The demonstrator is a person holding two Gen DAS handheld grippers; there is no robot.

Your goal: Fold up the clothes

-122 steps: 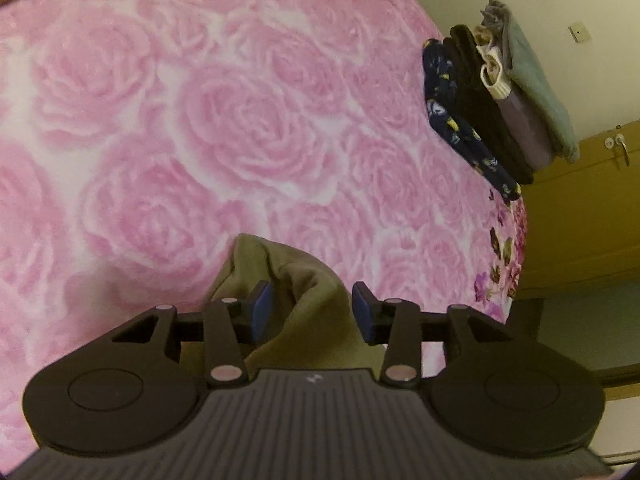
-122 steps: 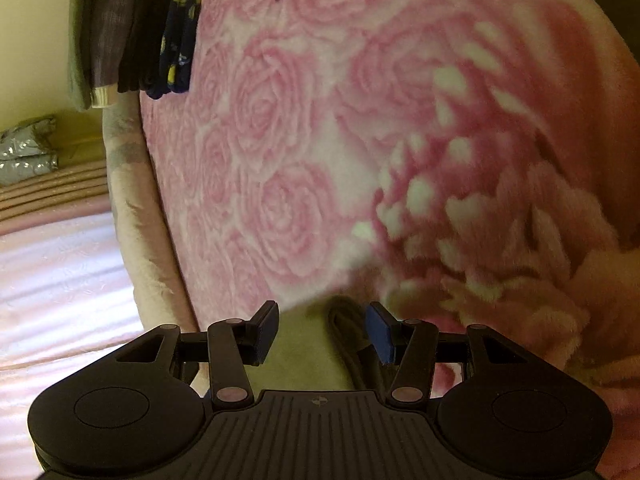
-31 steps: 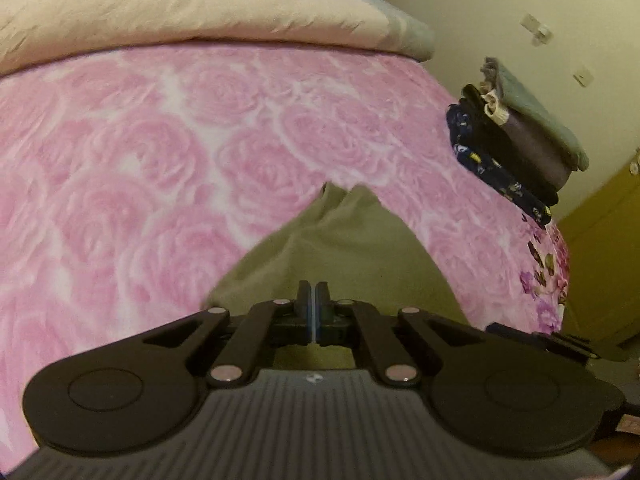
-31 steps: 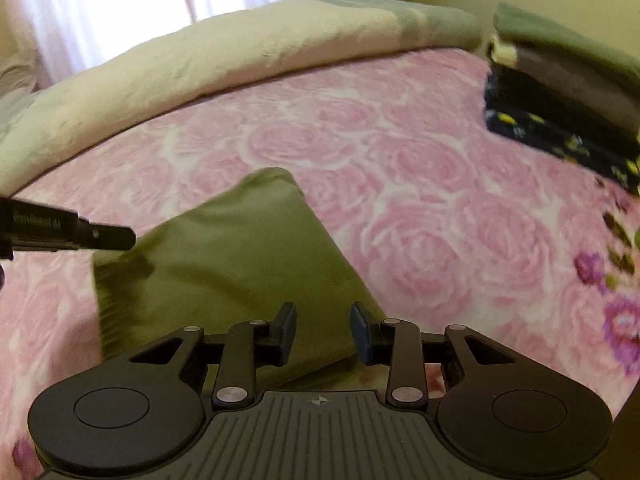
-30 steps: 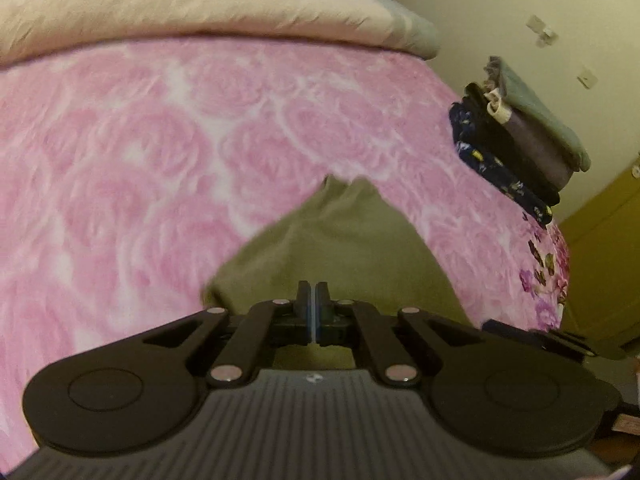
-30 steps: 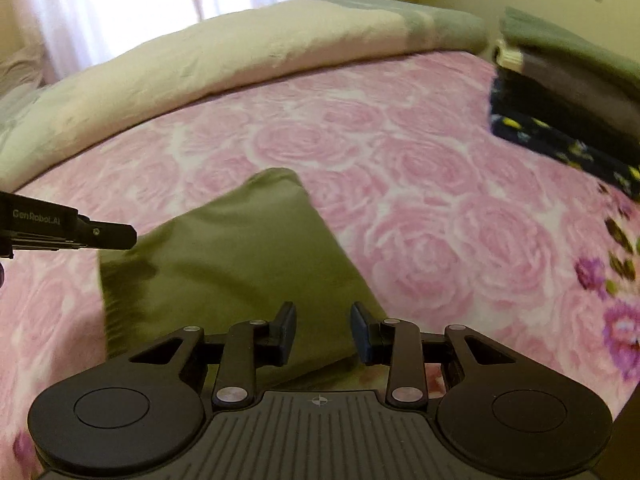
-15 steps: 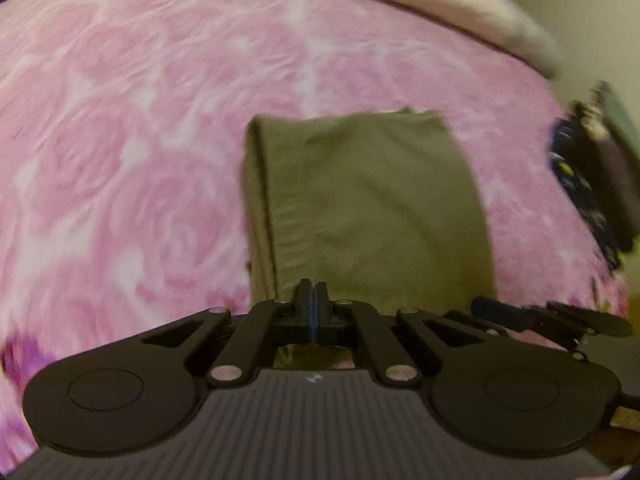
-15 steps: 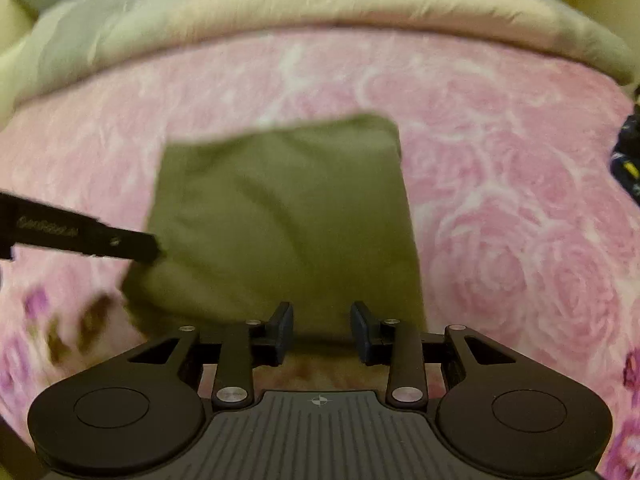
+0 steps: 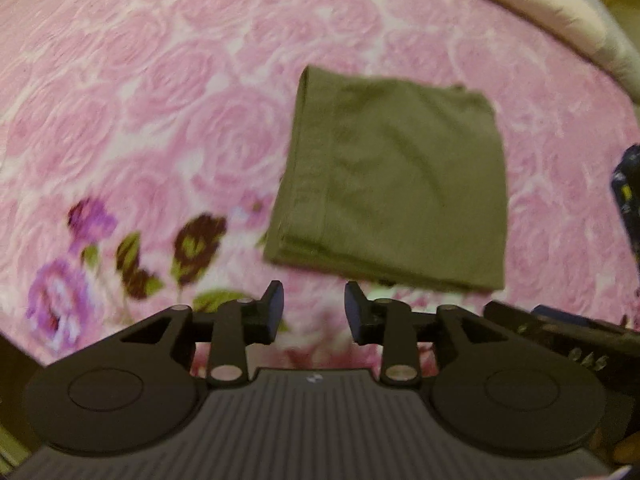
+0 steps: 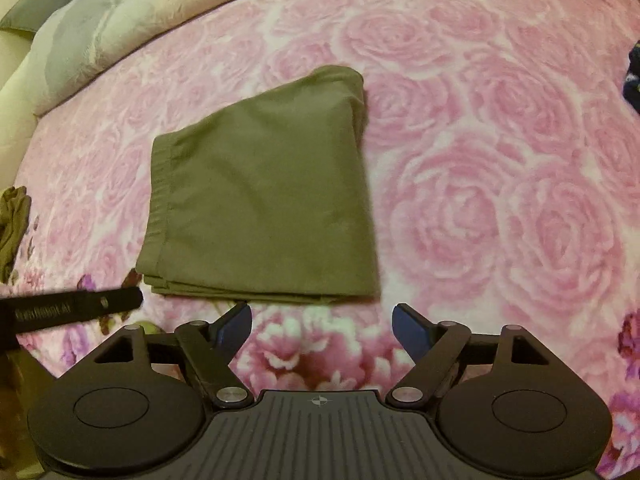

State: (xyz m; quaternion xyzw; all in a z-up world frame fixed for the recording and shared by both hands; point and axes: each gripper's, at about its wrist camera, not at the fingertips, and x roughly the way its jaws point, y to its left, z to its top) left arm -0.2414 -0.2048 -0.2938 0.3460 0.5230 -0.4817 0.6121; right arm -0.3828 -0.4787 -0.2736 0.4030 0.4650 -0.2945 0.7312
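Just in front of the near edge of the folded olive garment (image 10: 260,200), my right tool (image 10: 322,326) hangs with its fingers spread wide and nothing between them. My left tool (image 9: 314,308) is on the same near side of the garment, a little to the left of its middle. Its fingers stand moderately apart and it also holds nothing.

The garment lies flat on the pink rose blanket (image 10: 500,160) of the bed, as a neat rectangle in several layers. The layered edge faces my tools and a stitched hem runs down its left side. Neither tool touches it.

I judge that this piece is finished, and the step in hand is to leave it and go for the next piece. To do this well, I should lift both tools straight away from the garment, so that no finger catches the near layers and opens them. If I must move it to a pile, I should pinch all layers together at the near edge with both tools and keep it level.

I count one folded olive garment and two tools. To the far left of the garment I see one small crumpled olive piece (image 10: 14,224). To its far right, one dark patterned cloth (image 10: 632,76) shows at the picture's border.
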